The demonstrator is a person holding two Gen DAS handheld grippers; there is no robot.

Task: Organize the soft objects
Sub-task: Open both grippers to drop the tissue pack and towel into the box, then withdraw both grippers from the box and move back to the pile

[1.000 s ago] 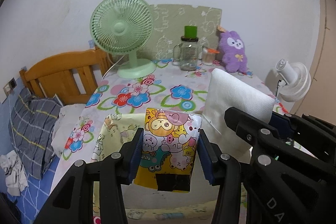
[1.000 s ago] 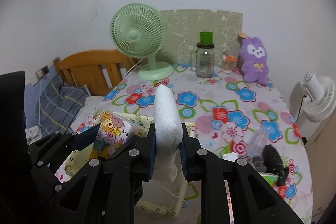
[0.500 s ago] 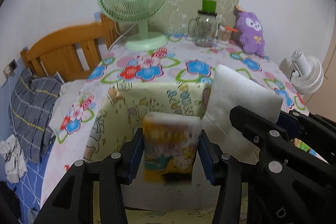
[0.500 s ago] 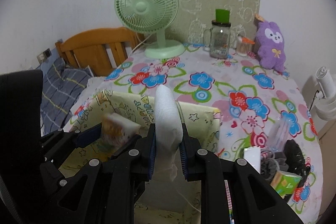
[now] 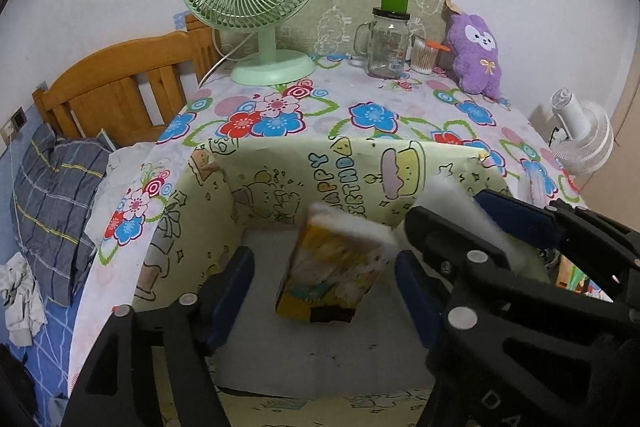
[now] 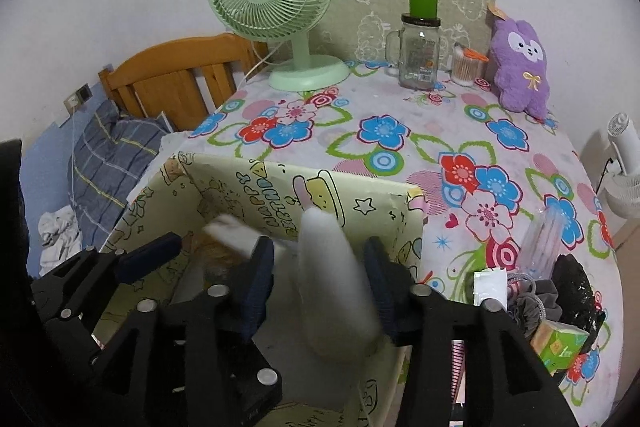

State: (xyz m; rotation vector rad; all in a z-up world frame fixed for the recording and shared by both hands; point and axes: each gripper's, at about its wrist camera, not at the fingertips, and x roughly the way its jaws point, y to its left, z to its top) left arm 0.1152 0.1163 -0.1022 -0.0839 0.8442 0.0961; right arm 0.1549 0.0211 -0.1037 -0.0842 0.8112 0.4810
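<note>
Nearest to us, the left tongs (image 5: pixel 324 275) stand wide, gripping nothing: the cartoon-printed tissue pack (image 5: pixel 332 267) sits blurred in the gap between them, apart from both blue pads (image 5: pixel 236 287), and we judge it is dropping free into the yellow birthday box (image 5: pixel 352 175) just below and ahead. Its long axis runs roughly upright, leaning to the right, white top edge toward the box's far wall. Just to the right, the right tongs (image 6: pixel 318 283) are also spread, and the white folded pad (image 6: pixel 336 279) stands between them, long axis upright and tipped slightly back, its narrow end pointing up and away; we cannot tell whether the right-hand pad touches it. Both soft things lie straight ahead of their own tongs, inside the box walls, the left pair nearer the printed pack. Beyond the box the flowered desk (image 6: pixel 400 163) carries a green fan (image 6: pixel 276 3), a glass jar (image 6: pixel 418 51) and a purple plush (image 6: pixel 520 63) against the wall
</note>
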